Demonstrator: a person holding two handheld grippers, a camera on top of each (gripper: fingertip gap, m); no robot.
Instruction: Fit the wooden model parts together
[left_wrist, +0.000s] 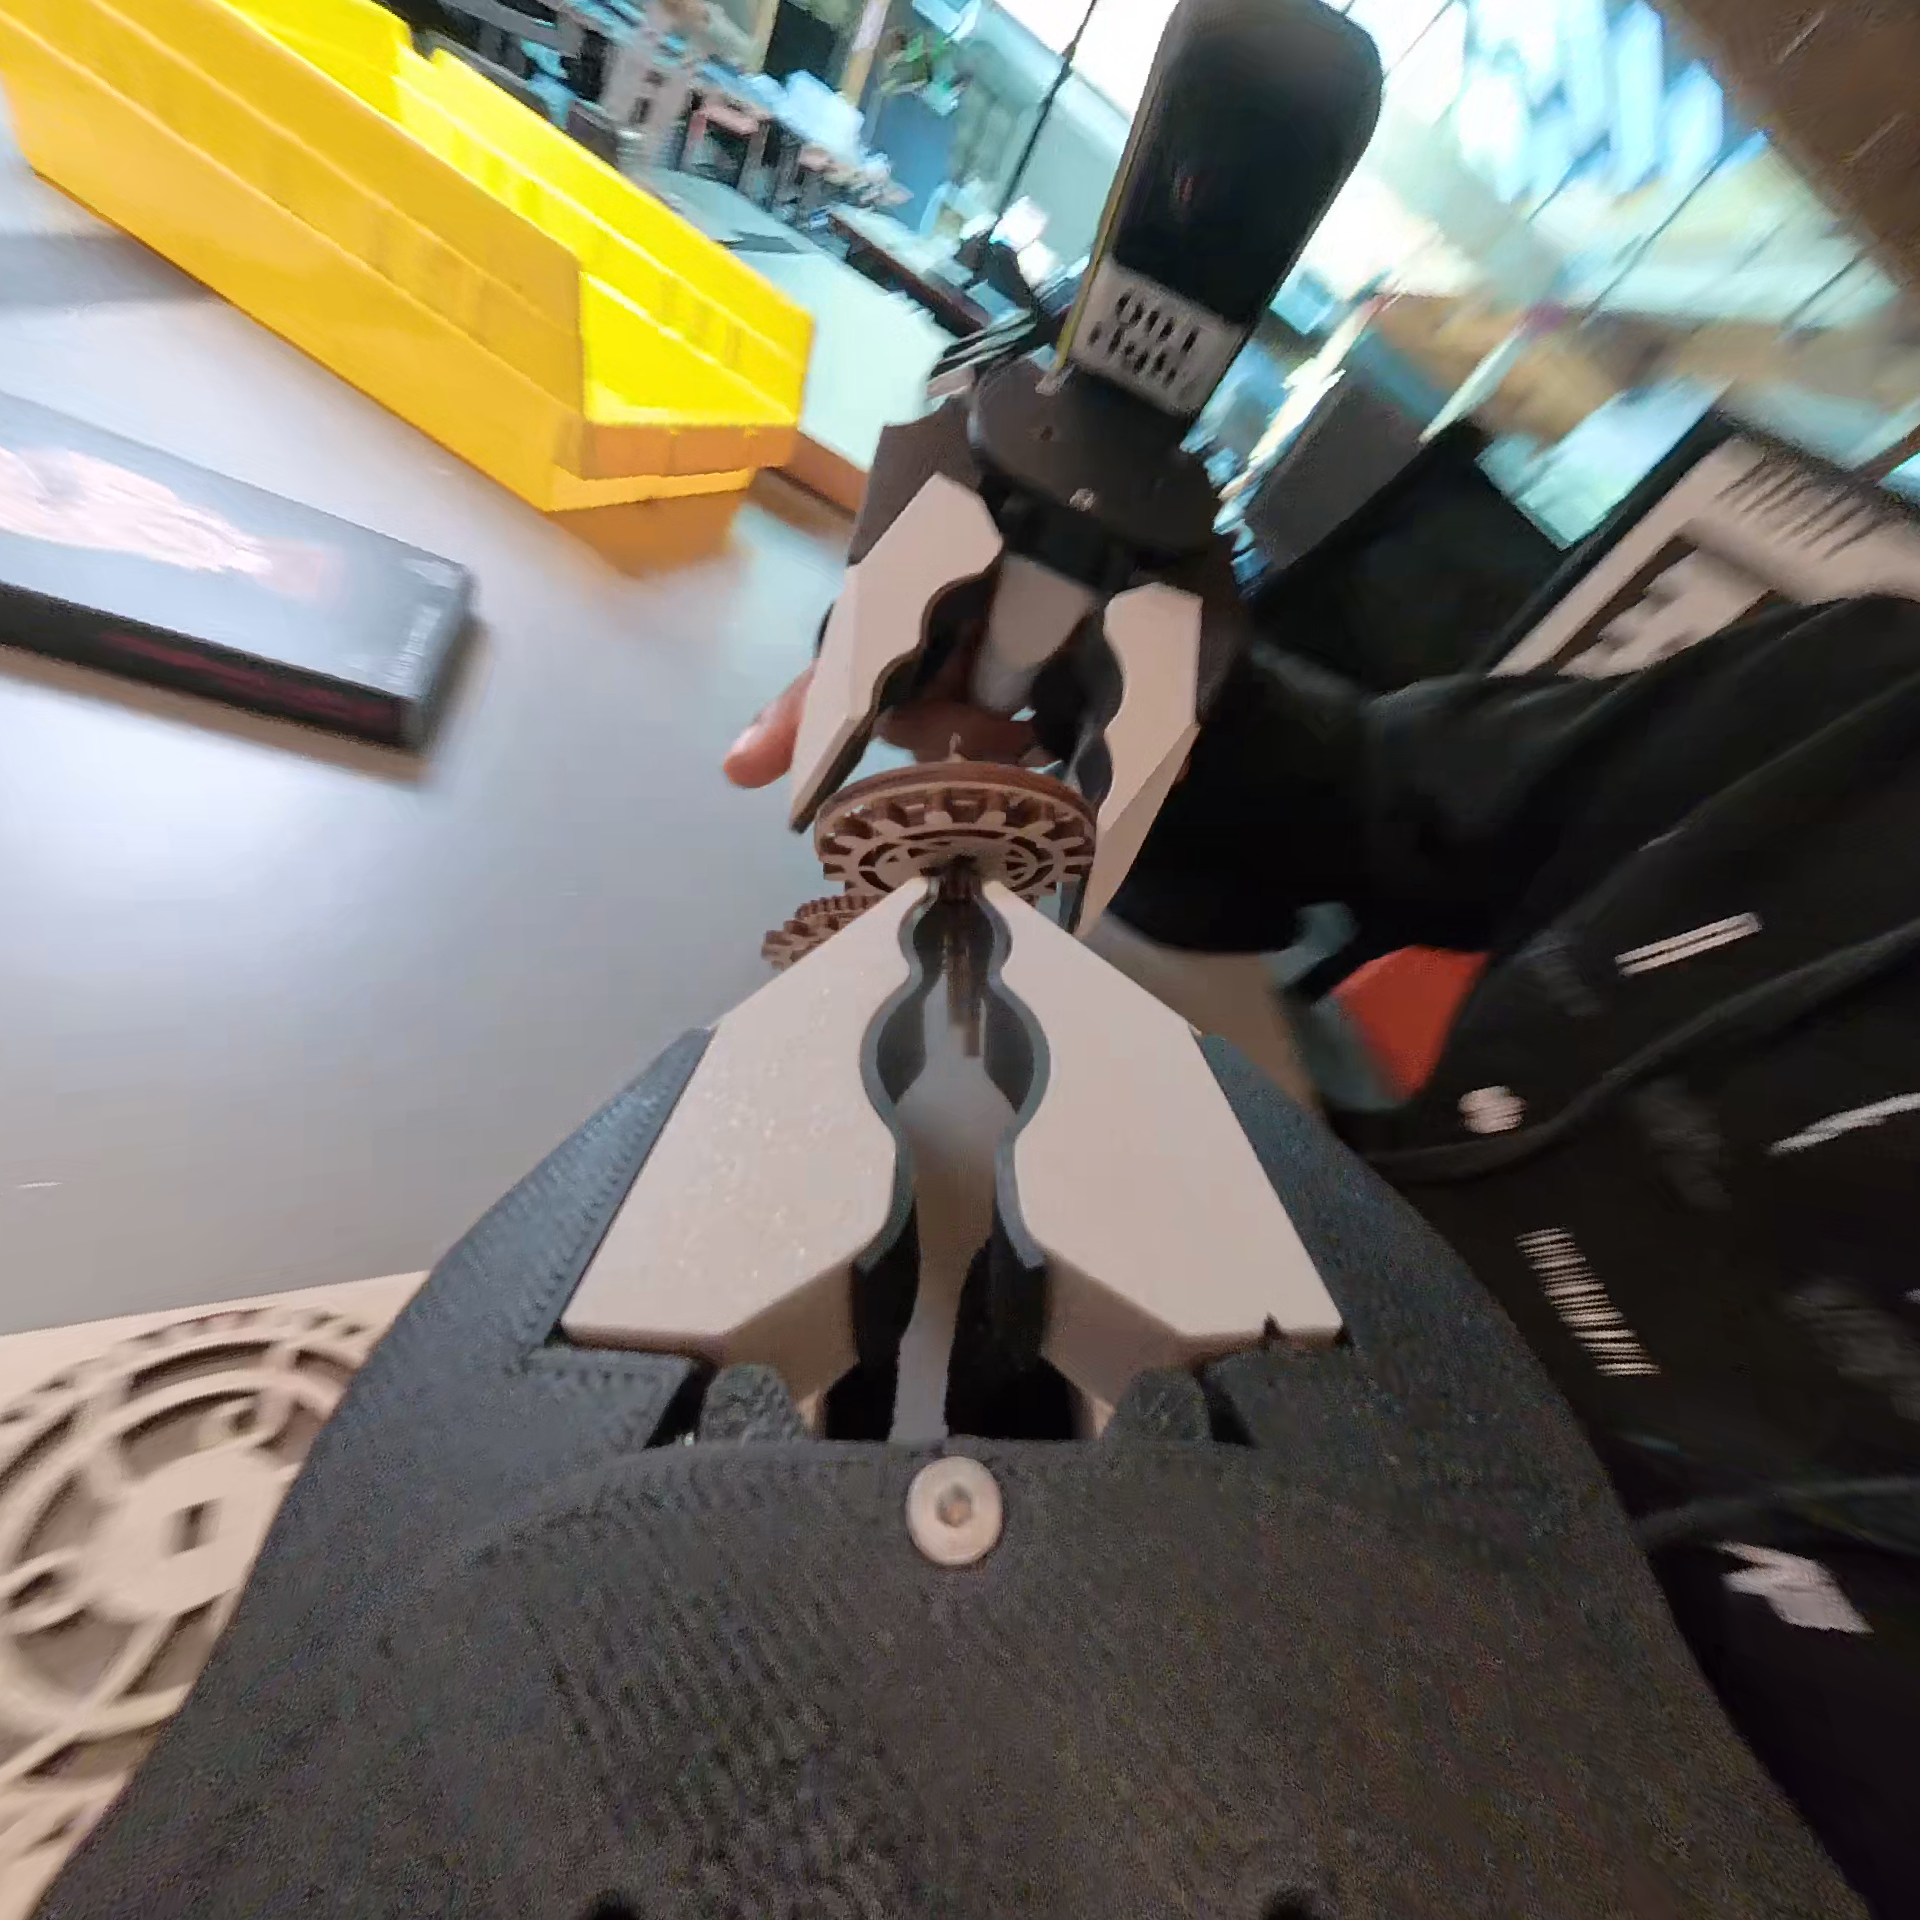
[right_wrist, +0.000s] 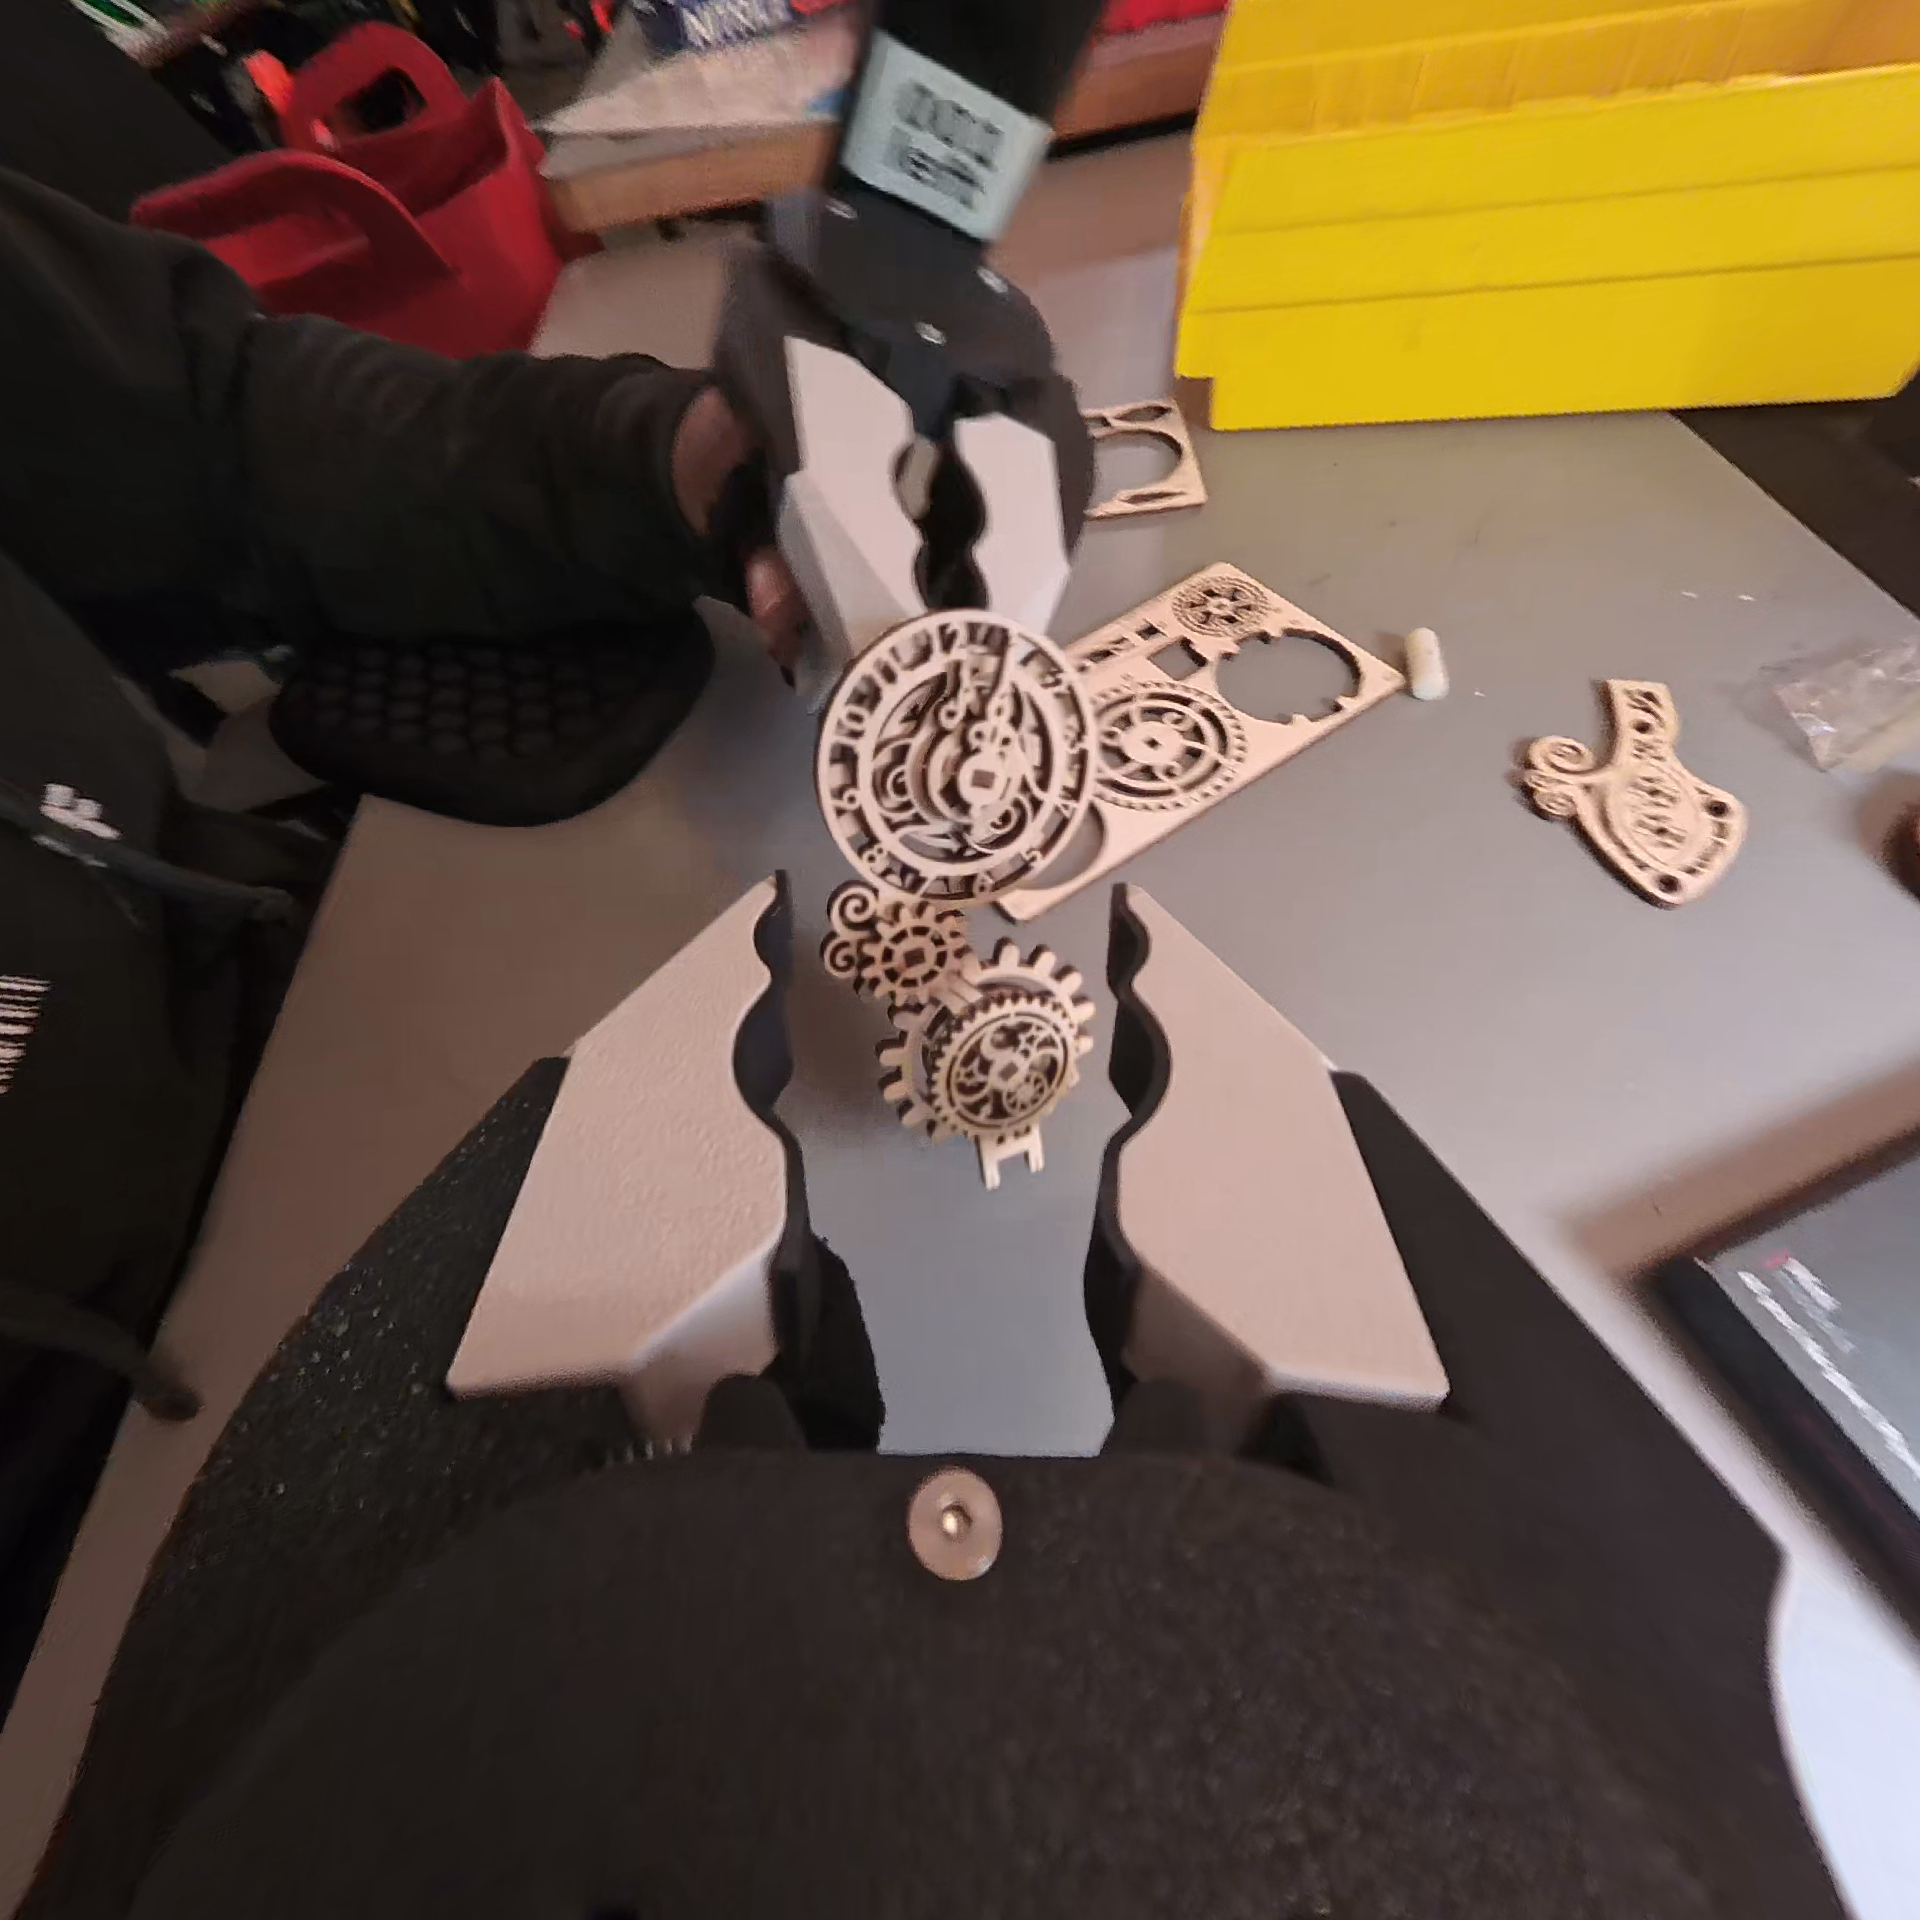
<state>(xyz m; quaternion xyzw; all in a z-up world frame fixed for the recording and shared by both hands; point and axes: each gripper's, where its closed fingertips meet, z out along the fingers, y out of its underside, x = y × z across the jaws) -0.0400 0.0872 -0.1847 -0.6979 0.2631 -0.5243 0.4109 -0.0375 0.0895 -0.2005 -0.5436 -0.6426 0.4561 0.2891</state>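
A wooden model with a round clock face (right_wrist: 956, 764), a small gear (right_wrist: 909, 951) and a larger gear (right_wrist: 1003, 1060) hangs in the air above the grey table (right_wrist: 1455, 1039). My left gripper (left_wrist: 951, 899) is shut on the model's thin edge; in the right wrist view it (right_wrist: 935, 603) comes from the far side, at the top of the clock face. My right gripper (right_wrist: 951, 899) is open, with the gears between its fingers, apart from both. In the left wrist view the right gripper (left_wrist: 945, 862) straddles the disc (left_wrist: 956, 831) edge-on.
A wooden sheet with cut-outs (right_wrist: 1195, 727), an ornate wooden piece (right_wrist: 1631, 800) and another sheet frame (right_wrist: 1143, 462) lie on the table. Yellow bins (right_wrist: 1558, 229) stand at the back. A black box (left_wrist: 208, 582), a dark screen (right_wrist: 1818, 1382) and a wooden sheet (left_wrist: 156, 1475) lie nearby. Less than 4 cm separates the two grippers' tips. The ornate wooden piece (right_wrist: 1631, 800) is about 20 cm from both grippers' fingertips.
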